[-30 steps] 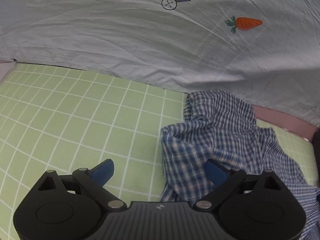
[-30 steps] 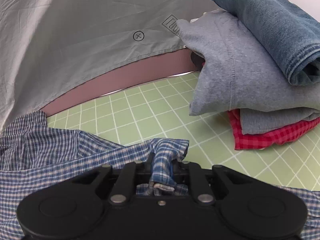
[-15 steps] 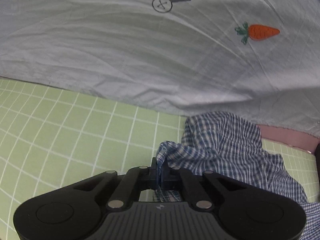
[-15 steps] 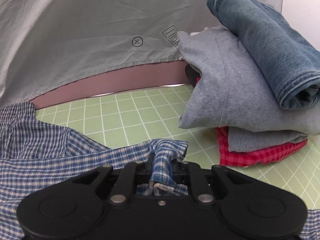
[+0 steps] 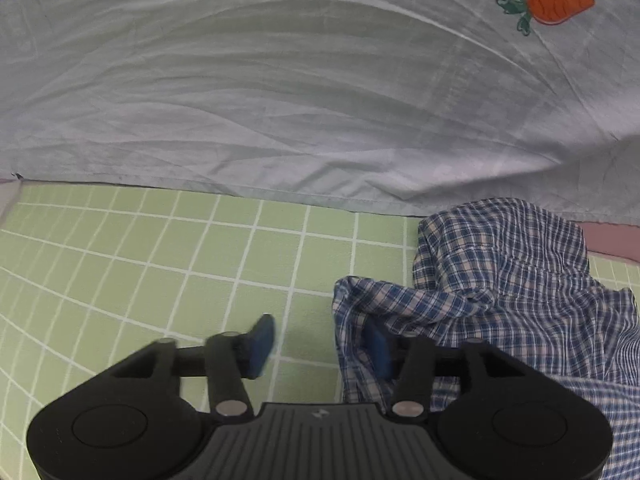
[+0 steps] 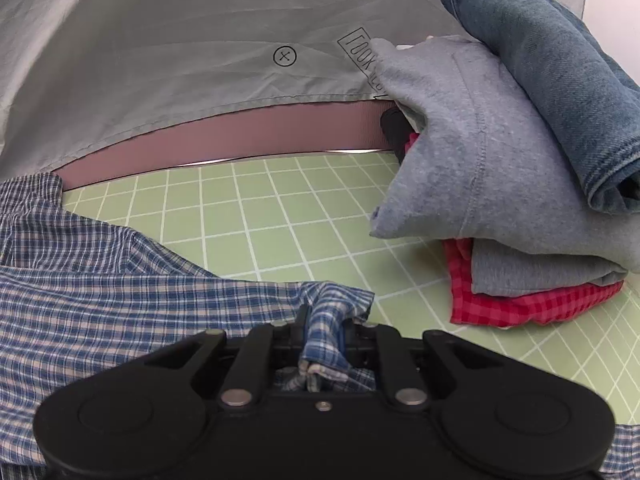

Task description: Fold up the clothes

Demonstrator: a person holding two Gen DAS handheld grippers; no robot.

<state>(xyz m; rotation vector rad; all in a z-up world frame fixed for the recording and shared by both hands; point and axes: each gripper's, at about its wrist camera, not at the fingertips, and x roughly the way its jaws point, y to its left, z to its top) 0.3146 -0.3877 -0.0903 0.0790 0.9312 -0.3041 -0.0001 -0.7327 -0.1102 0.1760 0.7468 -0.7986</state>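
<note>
A crumpled blue plaid shirt (image 5: 508,292) lies on the green grid mat (image 5: 160,264), at the right of the left wrist view. My left gripper (image 5: 320,346) is open at the shirt's left edge. Its left pad (image 5: 262,342) is over bare mat, and its right pad (image 5: 376,350) is tucked under the shirt's hem. In the right wrist view the same shirt (image 6: 100,284) spreads to the left, and my right gripper (image 6: 322,336) is shut on a bunched fold of its edge.
A stack of folded clothes stands at the right: blue jeans (image 6: 552,76) on a grey sweatshirt (image 6: 472,152) on a red checked garment (image 6: 532,304). A grey printed sheet (image 5: 320,92) hangs behind the mat, above a pink strip (image 6: 240,140).
My left gripper was shut on the shirt's edge half a second ago and now stands open. The right gripper has kept its hold, with the view shifted slightly.
</note>
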